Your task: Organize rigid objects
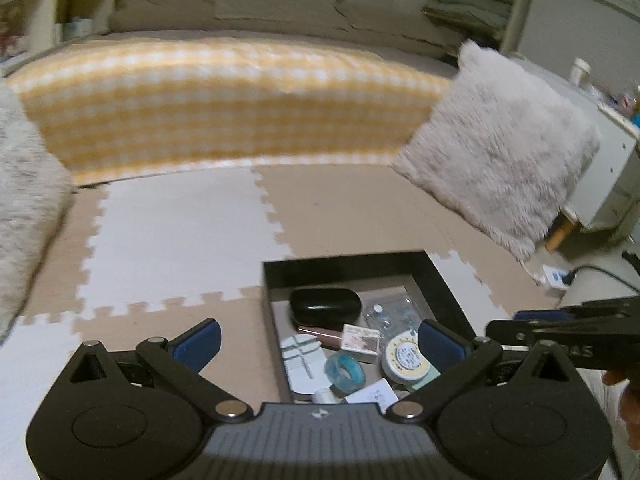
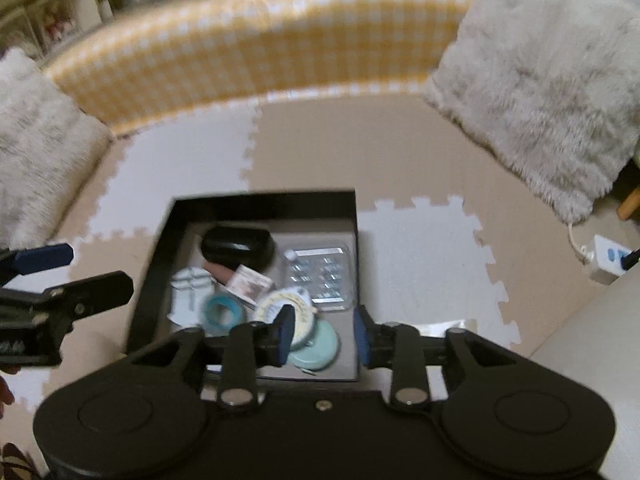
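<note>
Now we have both grippers above the black box [image 2: 264, 204] on the floor mat [image 2: 420, 248], where the small things already lie. Our left gripper [image 1: 318, 340] gapes wide and empty; our right gripper [image 2: 322, 330] stands partly apart, nothing between its pads. Crowding is the risk: reaching in could knock the round tin [image 2: 286, 306] or tape roll [image 2: 222, 312] about. Only the right view shows the clear blister pack [image 2: 324, 276] whole; the left view shows the white card [image 1: 374, 394] near the front wall.
</note>
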